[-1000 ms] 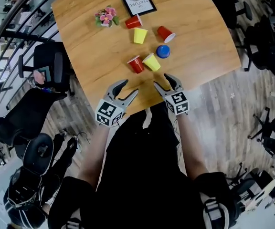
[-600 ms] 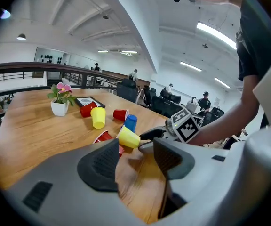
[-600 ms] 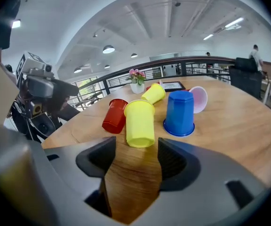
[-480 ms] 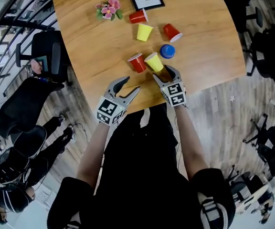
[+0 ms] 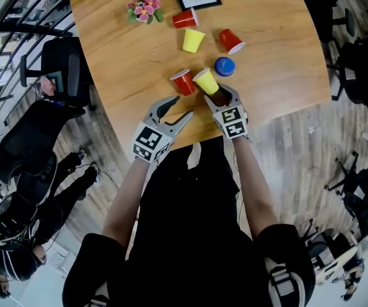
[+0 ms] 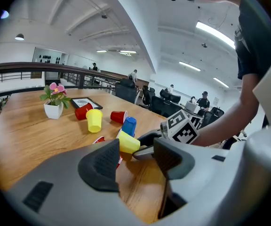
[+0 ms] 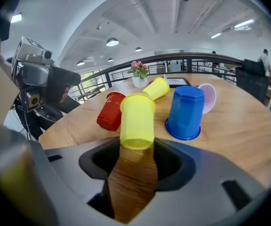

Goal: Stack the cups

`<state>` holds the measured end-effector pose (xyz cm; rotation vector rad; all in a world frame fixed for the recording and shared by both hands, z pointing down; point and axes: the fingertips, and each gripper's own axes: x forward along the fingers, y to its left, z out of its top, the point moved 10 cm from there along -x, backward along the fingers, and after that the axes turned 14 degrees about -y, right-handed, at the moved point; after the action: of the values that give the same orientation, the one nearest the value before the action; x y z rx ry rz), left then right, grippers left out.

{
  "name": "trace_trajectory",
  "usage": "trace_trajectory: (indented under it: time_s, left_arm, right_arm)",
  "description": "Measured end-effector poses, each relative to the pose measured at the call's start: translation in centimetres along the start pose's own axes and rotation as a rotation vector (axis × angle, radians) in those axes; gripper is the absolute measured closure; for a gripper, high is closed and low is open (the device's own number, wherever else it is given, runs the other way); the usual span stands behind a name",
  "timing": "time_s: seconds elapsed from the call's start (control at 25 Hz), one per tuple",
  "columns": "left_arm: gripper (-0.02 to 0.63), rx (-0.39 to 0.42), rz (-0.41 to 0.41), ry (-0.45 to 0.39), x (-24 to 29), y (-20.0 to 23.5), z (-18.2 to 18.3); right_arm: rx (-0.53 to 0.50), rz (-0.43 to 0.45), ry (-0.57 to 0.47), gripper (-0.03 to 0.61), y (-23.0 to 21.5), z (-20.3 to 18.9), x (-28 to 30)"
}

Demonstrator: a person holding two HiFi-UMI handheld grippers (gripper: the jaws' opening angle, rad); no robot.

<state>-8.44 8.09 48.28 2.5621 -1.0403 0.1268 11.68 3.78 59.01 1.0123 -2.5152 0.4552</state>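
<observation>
Wood bench (image 5: 126, 56) in an open office, with six cups scattered across its middle and a flower pot (image 5: 144, 8) at the far side. The one that matters now is the yellow cup (image 7: 137, 119), which lies on its side near the front edge. A red cup (image 7: 110, 111) lies just beside it on the left, and a blue cup (image 7: 185, 112) stands upside down close on the right.

The right claw (image 5: 219, 96) has just been closing. It is still wide, and its tips appear to be against the sides of the yellow cup's near end. Only that end is between the pads; the rest of the cup sticks out ahead of the claw. The left claw (image 5: 183, 107) hangs wide open and empty over the bench edge, close behind the red cup.

The shallow hold is the main risk. The cup tapers and is gripped only at its end, so it may squirt forward out of the tips or swing down when lifted. Squeezing harder could buckle the thin wall.

There is little room on either side. If the yellow cup slips, it would likely knock the red cup rolling or tip the blue one. A round cup on its side could then run toward the edge. The two claws are also near each other, so a sideways swing of the right one could catch the left.
</observation>
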Motion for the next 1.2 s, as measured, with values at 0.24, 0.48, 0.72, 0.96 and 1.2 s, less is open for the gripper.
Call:
trace_trajectory:
  time_s: [0.24,0.48,0.72,0.96,1.2]
  left_arm:
    - [0.374,0.035,-0.023,0.014,1.8,0.0,-0.1]
    - [0.374,0.031,-0.034,0.018,3.1,0.0,-0.2]
    - [0.374,0.02,-0.018,0.015,2.8,-0.2,-0.1]
    - [0.374,0.007,0.016,0.005,2.4,0.3,-0.1]
    - [0.374,-0.009,0.062,0.007,2.0,0.5,-0.3]
  right_arm:
    - [-0.018,0.026,-0.037,0.344,0.2,1.3,-1.2]
    - [-0.052,0.035,-0.061,0.345,0.2,2.8,-2.2]
    - [-0.072,0.025,-0.069,0.344,-0.3,3.9,-2.7]
    - [-0.094,0.022,-0.072,0.35,-0.9,4.7,-2.7]
    - [-0.129,0.049,-0.046,0.376,-1.3,4.7,-1.9]
